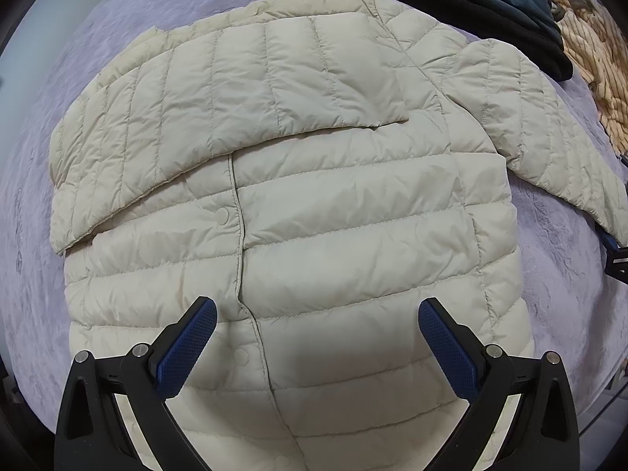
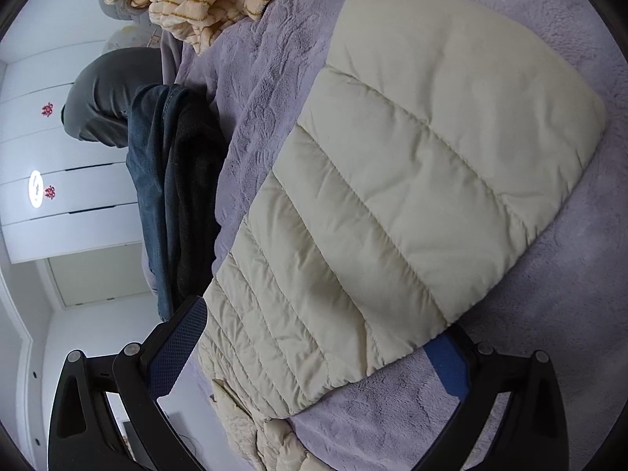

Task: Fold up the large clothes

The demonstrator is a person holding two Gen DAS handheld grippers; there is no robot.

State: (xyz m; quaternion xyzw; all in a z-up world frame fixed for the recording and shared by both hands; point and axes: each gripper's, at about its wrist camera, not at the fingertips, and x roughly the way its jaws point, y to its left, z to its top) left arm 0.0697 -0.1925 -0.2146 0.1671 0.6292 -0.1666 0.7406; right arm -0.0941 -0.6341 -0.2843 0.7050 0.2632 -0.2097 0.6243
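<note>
The cream puffer jacket [image 1: 306,204] lies flat on the bed [image 1: 117,11], one sleeve across its chest. Left gripper [image 1: 318,337] fingers gape wide above the hem. Right gripper [image 2: 318,337] fingers straddle the other sleeve [image 2: 392,196], spread and unclamped; slick padding may slip and spring open.

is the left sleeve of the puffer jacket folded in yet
Folded in: one sleeve lies across the jacket chest; the other sleeve is still spread outward.
</note>
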